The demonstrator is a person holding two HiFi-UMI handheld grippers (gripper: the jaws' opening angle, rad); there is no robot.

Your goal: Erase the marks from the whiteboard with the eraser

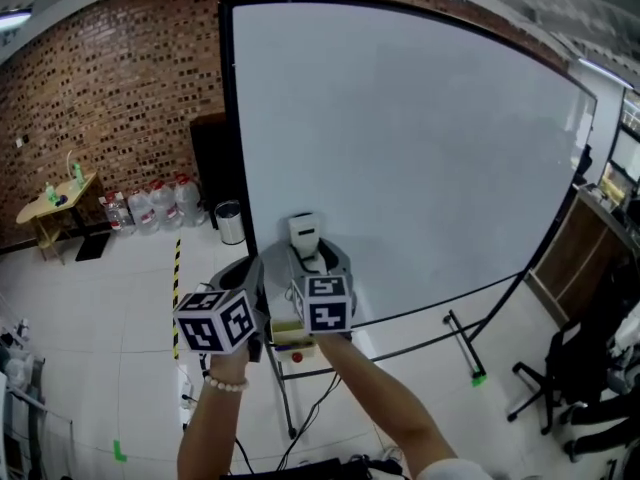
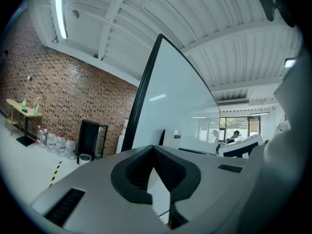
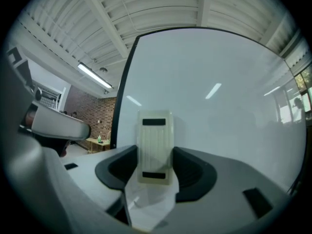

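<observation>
- Gripping the eraser (image 3: 155,147) by its sides, the right claw (image 3: 155,168) holds it upright, jaws closed on it; a firm hold should stop wiping from twisting it.
- Beside it, the left claw (image 2: 154,149) is closed, tips meeting, empty; best kept off the whiteboard (image 2: 170,106).
- Whether the eraser touches it is unclear; press flat and sweep in overlapping strokes.
- Its face looks clean, though the view may be too coarse to tell.
</observation>
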